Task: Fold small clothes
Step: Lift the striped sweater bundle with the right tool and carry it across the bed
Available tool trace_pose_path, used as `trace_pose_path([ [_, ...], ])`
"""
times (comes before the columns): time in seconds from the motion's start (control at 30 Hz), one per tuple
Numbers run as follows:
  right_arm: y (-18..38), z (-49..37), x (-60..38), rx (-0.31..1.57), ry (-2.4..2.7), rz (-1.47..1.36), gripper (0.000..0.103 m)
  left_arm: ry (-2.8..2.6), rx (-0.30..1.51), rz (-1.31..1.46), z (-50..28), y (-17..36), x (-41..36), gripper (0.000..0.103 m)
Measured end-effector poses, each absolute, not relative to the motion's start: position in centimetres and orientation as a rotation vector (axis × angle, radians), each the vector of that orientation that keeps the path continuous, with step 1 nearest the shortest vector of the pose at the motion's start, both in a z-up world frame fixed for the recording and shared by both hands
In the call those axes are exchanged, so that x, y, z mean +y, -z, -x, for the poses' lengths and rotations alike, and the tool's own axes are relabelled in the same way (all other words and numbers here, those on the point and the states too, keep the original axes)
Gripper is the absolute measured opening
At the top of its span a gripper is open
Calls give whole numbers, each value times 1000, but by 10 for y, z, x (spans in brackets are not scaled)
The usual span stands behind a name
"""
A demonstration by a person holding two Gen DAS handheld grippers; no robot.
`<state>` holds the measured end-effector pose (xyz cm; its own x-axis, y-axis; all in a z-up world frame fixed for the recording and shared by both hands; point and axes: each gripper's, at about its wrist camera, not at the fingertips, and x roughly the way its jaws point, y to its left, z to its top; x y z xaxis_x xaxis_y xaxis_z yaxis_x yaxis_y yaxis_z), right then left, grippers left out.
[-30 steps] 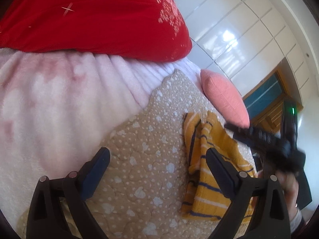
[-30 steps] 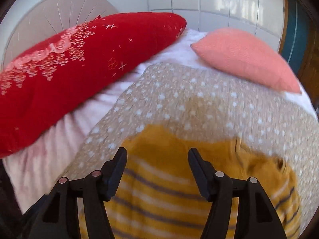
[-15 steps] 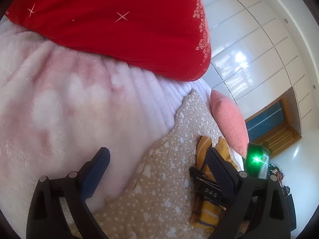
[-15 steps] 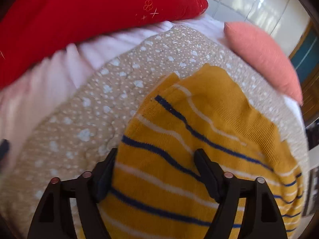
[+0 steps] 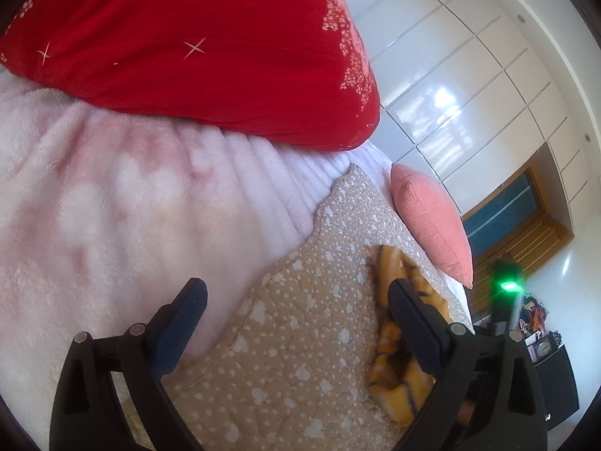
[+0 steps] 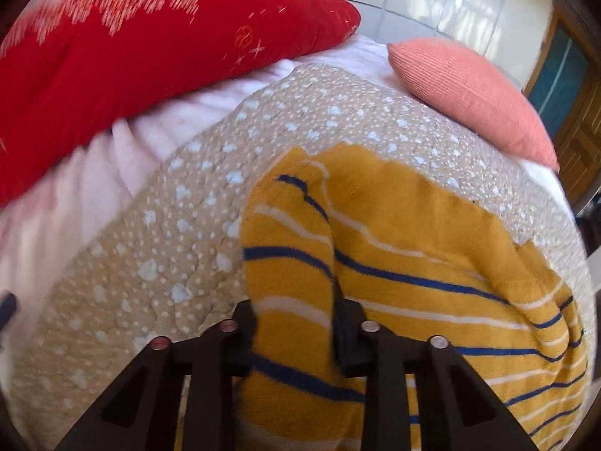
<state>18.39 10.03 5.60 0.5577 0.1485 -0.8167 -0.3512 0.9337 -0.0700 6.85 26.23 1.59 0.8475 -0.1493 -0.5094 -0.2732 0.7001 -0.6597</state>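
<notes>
A bed [image 5: 112, 225] fills both views, with glossy white wardrobe doors [image 5: 469, 86] and a wooden door frame behind it. Nearest in the right wrist view, the right gripper [image 6: 296, 323] has its fingers drawn narrow and pinched on a raised fold of the yellow striped garment [image 6: 413, 233] — mustard knit with navy and white stripes. The garment lies crumpled on the beige spotted quilt [image 6: 157, 244], spreading to the right of the fingers. In the left wrist view the left gripper [image 5: 296, 323] hangs over the quilt [image 5: 300, 338] with its fingers spread wide, holding nothing; the left finger sits over the edge where the quilt meets the fluffy pink blanket [image 5: 94, 195], and the right finger overlaps the garment [image 5: 398, 338], which is bunched at the quilt's right side. Whether that finger touches the cloth cannot be told. Farther off, a salmon-pink cushion [image 6: 469, 94] lies at the far right edge of the bed — and a big red pillow [image 6: 131, 49] with pale embroidery rests across the far left.
</notes>
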Motion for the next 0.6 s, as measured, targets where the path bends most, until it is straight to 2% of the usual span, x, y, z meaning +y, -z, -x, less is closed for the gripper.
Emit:
trace_pose_path([
  [0.17,-89,-179,48,889,-274,168,24,-56,578,768,-73,-21,245,96],
  [0.33,-109,-181,-51,884,-158,59,23,-54,581,714,-73,-23,228,96],
  [0.47,-111,-172,-126,873,-42,-22,23,-57,600,731,-74,-17,225,96],
  [0.6,-86,-164,-191,930,-41,-163,24,-55,604,727,-76,-16,222,96],
])
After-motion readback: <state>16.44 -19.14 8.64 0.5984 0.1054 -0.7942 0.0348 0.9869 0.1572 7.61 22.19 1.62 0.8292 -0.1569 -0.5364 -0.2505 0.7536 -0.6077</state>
